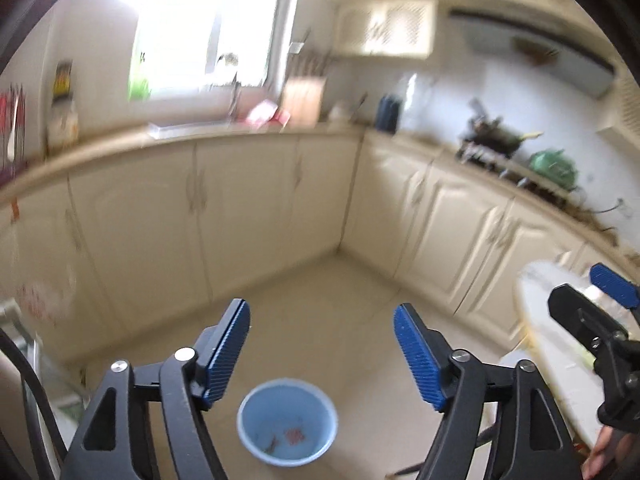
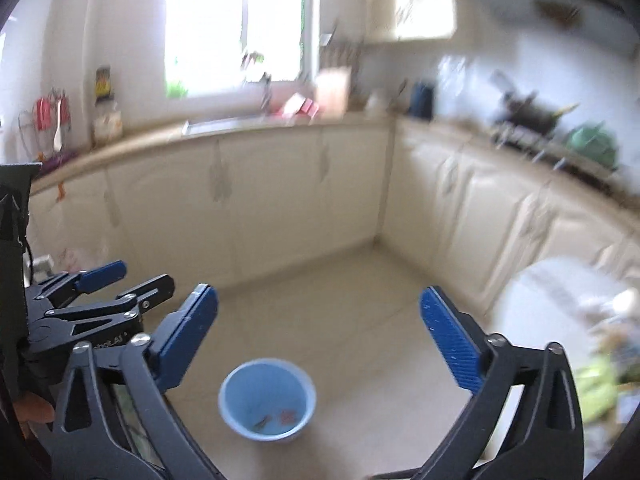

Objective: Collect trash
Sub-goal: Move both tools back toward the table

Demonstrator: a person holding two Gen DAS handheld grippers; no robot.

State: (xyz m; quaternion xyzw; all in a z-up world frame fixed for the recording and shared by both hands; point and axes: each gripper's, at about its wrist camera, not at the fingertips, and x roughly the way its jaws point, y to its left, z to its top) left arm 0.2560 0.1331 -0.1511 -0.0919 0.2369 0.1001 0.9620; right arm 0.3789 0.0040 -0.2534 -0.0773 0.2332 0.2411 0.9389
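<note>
A light blue bin point(image 1: 287, 422) stands on the beige floor below both grippers, with a few small red and dark scraps at its bottom; the right wrist view shows the same bin point(image 2: 267, 399). My left gripper point(image 1: 322, 346) is open high above it, nothing between its blue pads. My right gripper point(image 2: 318, 330) is open wide, also with nothing in it. From the left wrist view, the right gripper point(image 1: 592, 292) shows at the right edge, over a white table. The left gripper point(image 2: 132, 276) appears at the left of the right wrist view.
Cream kitchen cabinets point(image 1: 248, 208) run along the back and right, under a counter with a knife block point(image 1: 304, 96), a stove with a dark pan point(image 1: 492, 140) and a green kettle point(image 1: 554, 166). A white table point(image 2: 560, 320) with clutter stands at right. Both views are blurred.
</note>
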